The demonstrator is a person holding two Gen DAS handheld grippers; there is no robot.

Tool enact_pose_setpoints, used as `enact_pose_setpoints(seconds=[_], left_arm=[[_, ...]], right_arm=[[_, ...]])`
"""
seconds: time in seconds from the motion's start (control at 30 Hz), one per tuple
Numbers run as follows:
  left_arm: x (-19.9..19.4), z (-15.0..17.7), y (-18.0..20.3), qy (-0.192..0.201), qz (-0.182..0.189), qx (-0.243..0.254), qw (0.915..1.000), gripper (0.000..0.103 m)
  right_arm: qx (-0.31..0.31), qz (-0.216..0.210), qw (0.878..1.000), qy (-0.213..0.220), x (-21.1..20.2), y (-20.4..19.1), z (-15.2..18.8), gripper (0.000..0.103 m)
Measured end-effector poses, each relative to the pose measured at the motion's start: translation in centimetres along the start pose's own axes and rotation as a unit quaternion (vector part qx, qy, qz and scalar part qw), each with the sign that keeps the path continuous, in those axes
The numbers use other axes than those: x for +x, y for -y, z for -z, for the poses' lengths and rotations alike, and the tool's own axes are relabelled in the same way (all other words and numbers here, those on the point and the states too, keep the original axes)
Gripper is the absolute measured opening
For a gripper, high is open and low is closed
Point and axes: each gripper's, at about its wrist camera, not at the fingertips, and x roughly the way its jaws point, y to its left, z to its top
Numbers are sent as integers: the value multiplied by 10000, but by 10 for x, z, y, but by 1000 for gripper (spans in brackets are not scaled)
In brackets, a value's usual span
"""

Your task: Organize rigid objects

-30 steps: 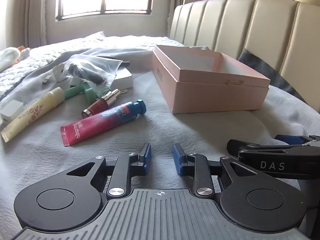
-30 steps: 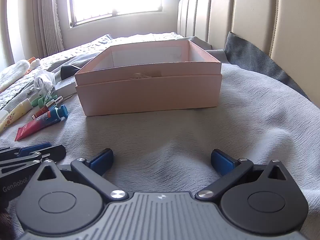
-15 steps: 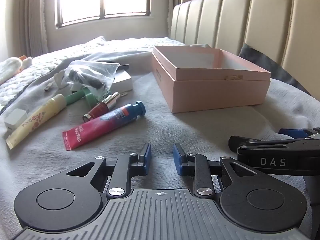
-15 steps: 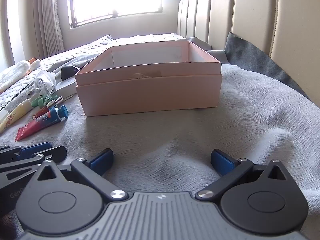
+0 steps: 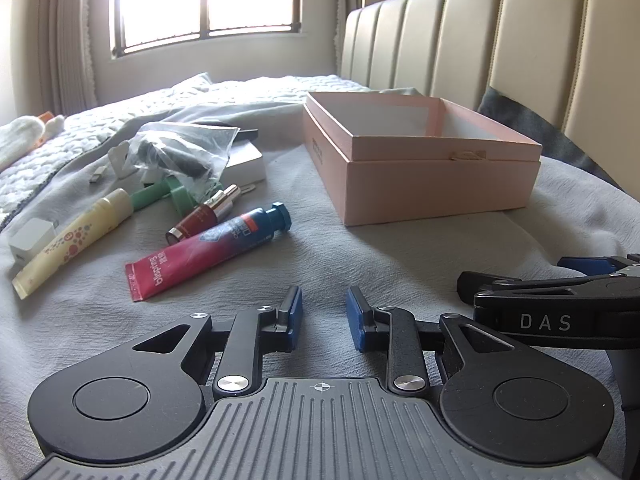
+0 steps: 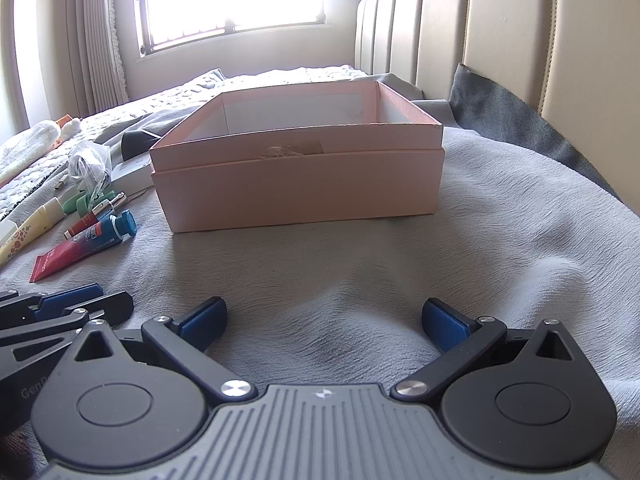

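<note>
Since a second ago the left claw (image 5: 323,316) has tilted up a little, so the toiletries and box sit lower in its view; the right claw (image 6: 323,320) has not shifted. The left claw's blue pads stand a narrow gap apart, released, with nothing between them; the right claw is spread wide and empty. Both hover low over the grey blanket (image 5: 400,256) on the bed. Ahead of the left claw lies a red-and-blue tube (image 5: 208,249), beyond it a small dark-red bottle (image 5: 200,220), a cream tube (image 5: 72,242) and a green item (image 5: 160,195). The open pink box (image 6: 298,184) stands to their right.
</note>
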Motion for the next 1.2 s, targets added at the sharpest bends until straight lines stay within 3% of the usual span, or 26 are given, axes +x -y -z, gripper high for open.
enact_pose_setpoints(seconds=[1.2], left_arm=[[0, 0, 0, 9, -5, 12, 10000, 30]], right_arm=[[21, -47, 10000, 2, 1, 1, 0, 103]])
